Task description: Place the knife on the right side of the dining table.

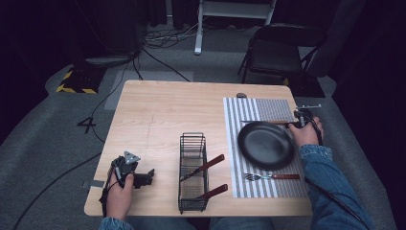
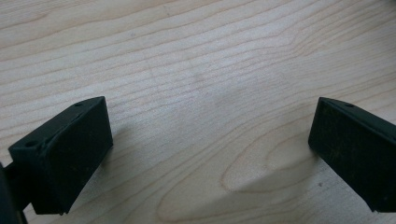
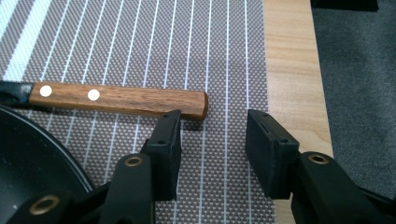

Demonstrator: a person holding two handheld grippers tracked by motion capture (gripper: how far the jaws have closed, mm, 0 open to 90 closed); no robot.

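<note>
A knife with a riveted wooden handle [image 3: 116, 99] lies on the striped placemat [image 3: 154, 42], just behind the black plate [image 1: 265, 143]. My right gripper [image 3: 212, 140] is open right at the handle's end; its left jaw touches or nearly touches the handle, and the gap between the jaws holds only placemat. In the high view my right gripper [image 1: 293, 123] sits at the plate's far right. A fork [image 1: 273, 176] with a wooden handle lies in front of the plate. Over bare wood at the table's front left, my left gripper [image 1: 146, 178] [image 2: 210, 154] is wide open.
A black wire basket [image 1: 192, 135] stands mid-table with two wooden-handled utensils [image 1: 210, 165] leaning out of it. A small dark object [image 1: 241, 95] lies at the table's far edge. Behind the table stands a folding chair [image 1: 280, 52]. The table's right edge [image 3: 294, 70] is close to my right gripper.
</note>
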